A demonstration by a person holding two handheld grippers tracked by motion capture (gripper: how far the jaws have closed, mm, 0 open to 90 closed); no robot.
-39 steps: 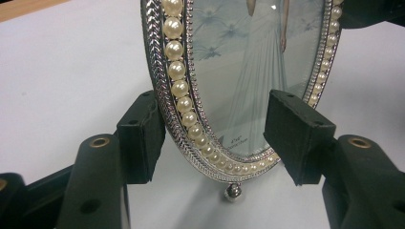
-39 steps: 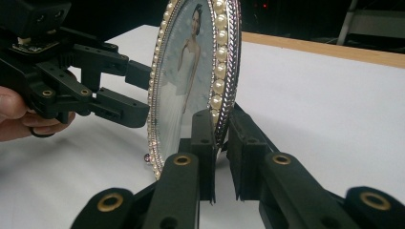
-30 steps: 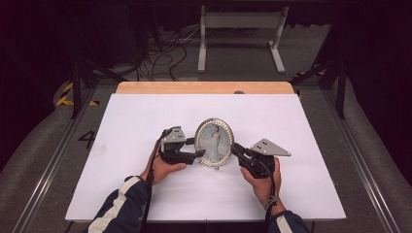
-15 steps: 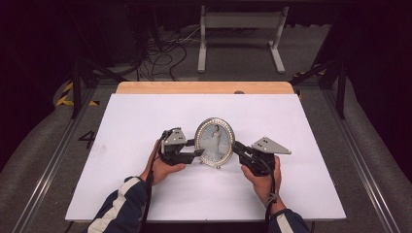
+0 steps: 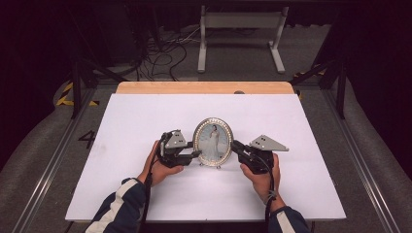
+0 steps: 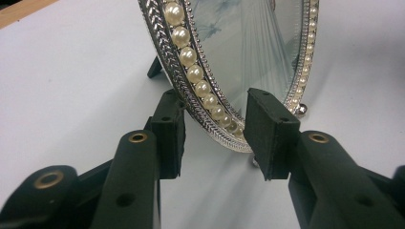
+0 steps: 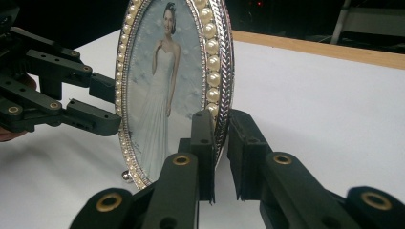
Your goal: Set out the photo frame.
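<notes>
Oval frame (image 5: 213,141) holds bride photo (image 7: 160,90); right claw (image 7: 220,131) clamps rim; left claw (image 6: 215,129) closing around rim, gap remains.

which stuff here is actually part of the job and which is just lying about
In the job:
- oval picture frame, standing upright on the table
- right gripper, shut on the frame's rim
- left gripper, jaws just been closing around the opposite rim, not yet pressing

Lying about:
- white table sheet
- metal stand and cables on the floor beyond
</notes>
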